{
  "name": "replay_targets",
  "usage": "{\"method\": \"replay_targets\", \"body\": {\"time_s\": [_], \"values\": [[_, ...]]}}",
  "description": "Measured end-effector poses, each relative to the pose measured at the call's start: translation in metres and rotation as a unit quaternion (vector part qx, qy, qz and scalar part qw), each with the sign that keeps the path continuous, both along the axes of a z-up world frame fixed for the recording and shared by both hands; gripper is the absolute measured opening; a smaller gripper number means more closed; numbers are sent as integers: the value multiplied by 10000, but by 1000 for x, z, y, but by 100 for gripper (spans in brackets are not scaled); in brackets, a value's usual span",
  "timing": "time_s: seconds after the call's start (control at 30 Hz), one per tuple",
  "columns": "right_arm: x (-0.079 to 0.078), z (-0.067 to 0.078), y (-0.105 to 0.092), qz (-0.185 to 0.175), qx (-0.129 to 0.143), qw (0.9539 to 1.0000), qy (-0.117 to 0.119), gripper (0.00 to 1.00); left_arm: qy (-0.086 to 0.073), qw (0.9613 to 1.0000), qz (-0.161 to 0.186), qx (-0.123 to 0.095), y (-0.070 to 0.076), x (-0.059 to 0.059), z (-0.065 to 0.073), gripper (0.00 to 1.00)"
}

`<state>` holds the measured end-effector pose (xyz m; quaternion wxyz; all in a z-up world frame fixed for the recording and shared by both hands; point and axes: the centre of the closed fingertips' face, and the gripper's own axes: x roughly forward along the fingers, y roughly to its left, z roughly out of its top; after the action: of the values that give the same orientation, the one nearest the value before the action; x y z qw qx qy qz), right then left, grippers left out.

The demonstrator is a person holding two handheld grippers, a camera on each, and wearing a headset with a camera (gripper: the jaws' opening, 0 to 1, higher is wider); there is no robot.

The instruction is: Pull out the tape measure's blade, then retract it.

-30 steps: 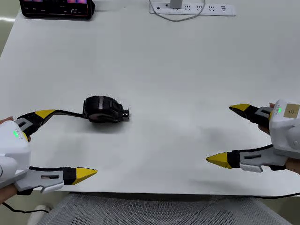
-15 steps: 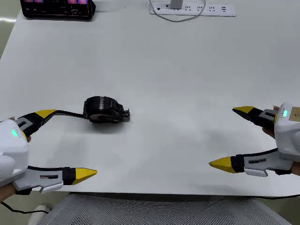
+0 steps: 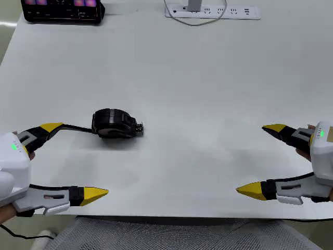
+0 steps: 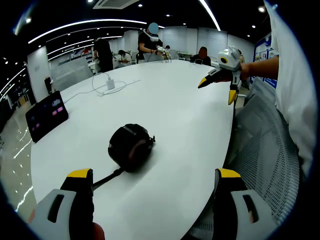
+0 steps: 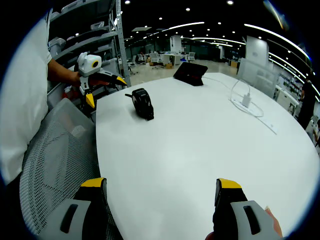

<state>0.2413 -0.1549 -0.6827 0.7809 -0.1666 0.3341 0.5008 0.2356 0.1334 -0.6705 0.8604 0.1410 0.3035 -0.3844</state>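
Observation:
A black tape measure [image 3: 115, 123] lies on the white table [image 3: 197, 88], left of centre, blade hook facing right and a black strap trailing left. It also shows as the tape measure [image 4: 130, 146] and, far off, the tape measure [image 5: 142, 103]. My left gripper [image 3: 79, 159] stands open at the near left edge, its upper fingertip [image 3: 51, 126] close to the strap's end. My right gripper [image 3: 263, 158] stands open at the near right edge, far from the tape measure. Nothing sits between either pair of jaws.
A dark tablet [image 3: 61, 9] lies at the far left corner. A white power strip [image 3: 213, 10] with a plugged cable lies along the far edge. A grey mesh chair [image 3: 171, 234] sits below the near edge. People stand in the background [image 4: 150, 42].
My right gripper has drifted down and to the right, toward the near edge. The left gripper and the tape measure have stayed put.

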Motion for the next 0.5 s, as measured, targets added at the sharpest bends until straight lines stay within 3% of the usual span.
{"method": "replay_targets", "body": {"time_s": [0.17, 0.3, 0.5], "values": [[-3, -1, 1, 27, -26, 10000, 45, 88, -121, 9999, -14, -29, 0, 1, 3, 96], [-4, -1, 1, 27, -17, 10000, 69, 88, -44, 10000, 1, 11, 1, 0, 1, 92], [-4, 0, 2, 39, -22, 10000, 67, 87, -14, 10000, -4, -12, 0, -1, 0, 97]]}}
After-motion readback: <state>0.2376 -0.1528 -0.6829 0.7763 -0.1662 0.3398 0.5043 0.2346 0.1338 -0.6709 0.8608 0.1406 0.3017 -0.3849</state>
